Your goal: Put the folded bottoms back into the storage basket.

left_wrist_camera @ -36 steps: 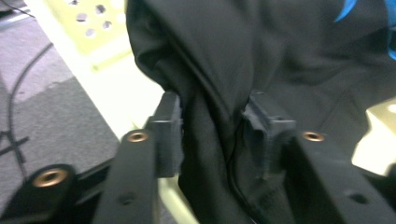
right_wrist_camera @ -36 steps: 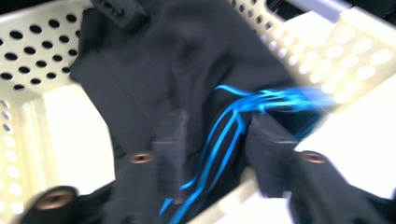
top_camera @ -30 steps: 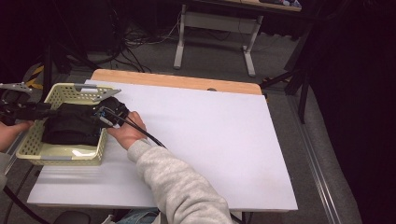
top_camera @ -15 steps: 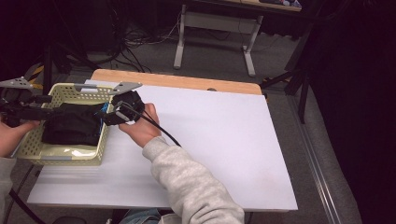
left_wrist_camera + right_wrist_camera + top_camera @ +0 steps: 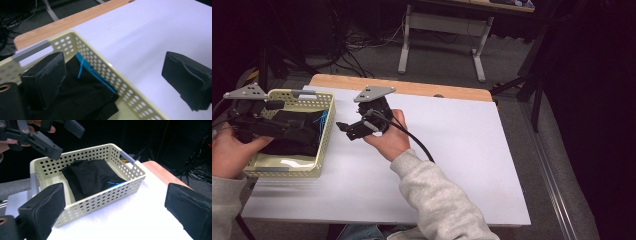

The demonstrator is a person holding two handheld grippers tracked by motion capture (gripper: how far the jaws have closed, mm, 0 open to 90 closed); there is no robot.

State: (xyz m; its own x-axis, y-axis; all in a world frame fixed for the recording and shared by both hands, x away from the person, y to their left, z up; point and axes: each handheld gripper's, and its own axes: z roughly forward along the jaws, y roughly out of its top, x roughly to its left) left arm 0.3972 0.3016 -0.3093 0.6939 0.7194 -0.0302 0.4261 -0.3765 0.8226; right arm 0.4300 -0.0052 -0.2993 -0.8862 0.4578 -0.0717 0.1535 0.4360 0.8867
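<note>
The cream perforated basket (image 5: 324, 131) sits at the left edge of the desk (image 5: 462, 150), near the far left corner, with a folded black garment (image 5: 92, 176) lying inside it (a blue thread or tag shows at one side). The right gripper (image 5: 346, 129) hangs over bare desk just beside the basket's right wall, jaws wide apart and holding nothing. The left gripper (image 5: 53, 141) hovers above the basket's left rim, jaws parted, empty.

Judgement: to lift the garment cleanly, one gripper should steady the basket while the other takes a thick fold, clear of the wall.

Against the earlier frame, the right gripper has withdrawn from the basket's edge and risen.
</note>
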